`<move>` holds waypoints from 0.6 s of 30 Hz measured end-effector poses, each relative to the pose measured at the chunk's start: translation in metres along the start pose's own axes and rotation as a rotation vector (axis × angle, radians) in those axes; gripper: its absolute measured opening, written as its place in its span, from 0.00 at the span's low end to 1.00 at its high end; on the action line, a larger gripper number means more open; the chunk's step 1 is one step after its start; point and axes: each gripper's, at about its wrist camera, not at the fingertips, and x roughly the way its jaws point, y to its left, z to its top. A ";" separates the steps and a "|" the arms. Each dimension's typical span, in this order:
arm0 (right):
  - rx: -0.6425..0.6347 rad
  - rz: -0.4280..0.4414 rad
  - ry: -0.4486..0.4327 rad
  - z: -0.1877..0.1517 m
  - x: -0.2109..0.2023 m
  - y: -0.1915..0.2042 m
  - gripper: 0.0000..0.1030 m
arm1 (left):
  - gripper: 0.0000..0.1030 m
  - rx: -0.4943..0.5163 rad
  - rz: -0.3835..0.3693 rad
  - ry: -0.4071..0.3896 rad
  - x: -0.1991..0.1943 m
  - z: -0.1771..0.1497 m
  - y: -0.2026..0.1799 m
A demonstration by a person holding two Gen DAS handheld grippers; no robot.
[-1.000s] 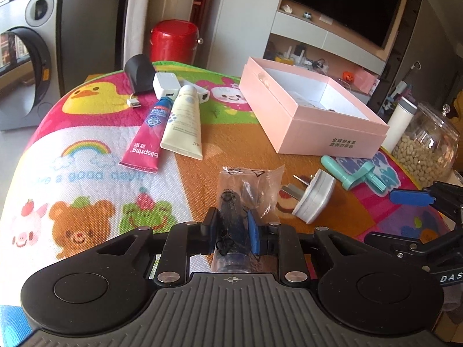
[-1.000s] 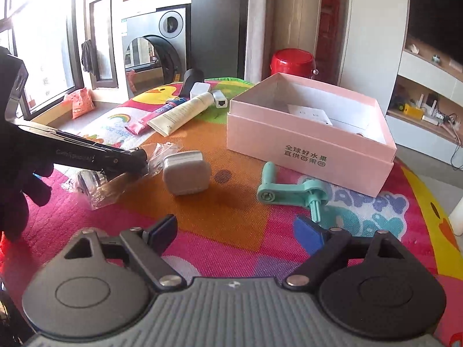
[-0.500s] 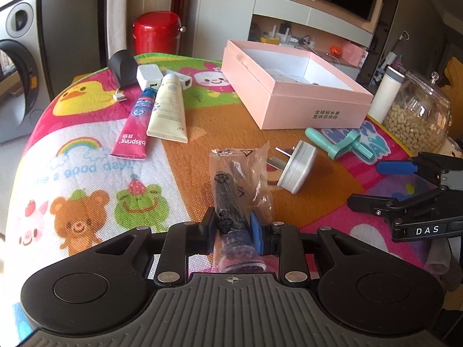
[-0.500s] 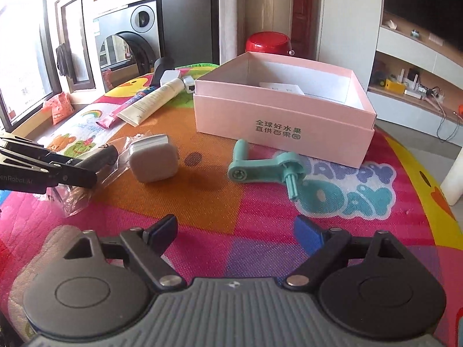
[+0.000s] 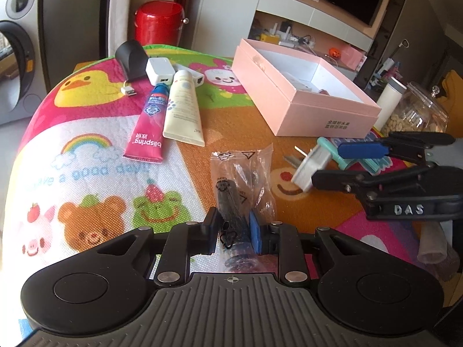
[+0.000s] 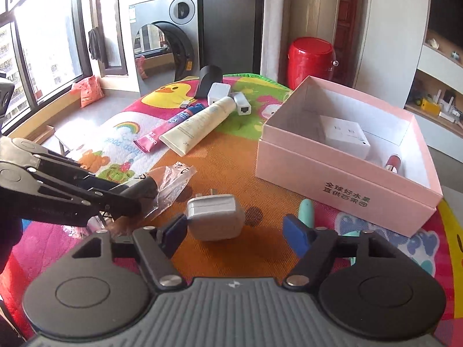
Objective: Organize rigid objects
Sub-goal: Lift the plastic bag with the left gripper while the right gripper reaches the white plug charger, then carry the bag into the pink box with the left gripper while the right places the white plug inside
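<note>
Risk: right tool (image 6: 235,231), half-closed around white plastic plug adapter (image 6: 215,217) without full contact, may knock it aside; left tool (image 5: 233,228) clamps clear bagged black part (image 5: 237,190).

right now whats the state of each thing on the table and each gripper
left gripper: shut on the clear plastic bag with a black part
right gripper: open, jaws just been closing, either side of the white wall plug, far pad apart from it
pink cardboard box: lid off, a white box and a red tube inside
pink toothpaste tube: lying flat, capped
cream tube: lying flat beside it
</note>
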 end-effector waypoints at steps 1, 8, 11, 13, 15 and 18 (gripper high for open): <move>0.003 -0.020 -0.002 0.002 0.002 0.001 0.58 | 0.26 0.010 0.000 -0.007 0.000 -0.001 -0.001; 0.056 -0.249 0.039 0.002 0.010 -0.015 0.49 | 0.26 0.038 -0.014 -0.019 0.002 -0.002 -0.002; 0.057 -0.283 0.054 0.001 0.010 -0.018 0.49 | 0.26 0.012 -0.009 0.004 0.003 0.003 -0.002; 0.029 -0.281 0.048 0.005 0.008 -0.016 0.49 | 0.26 0.005 0.013 0.007 0.004 0.004 -0.005; -0.018 -0.249 0.000 0.008 0.001 -0.014 0.49 | 0.26 0.017 0.045 -0.005 0.004 0.001 -0.011; -0.025 -0.155 -0.042 0.008 -0.005 -0.021 0.49 | 0.26 0.014 0.089 -0.028 0.004 -0.003 -0.018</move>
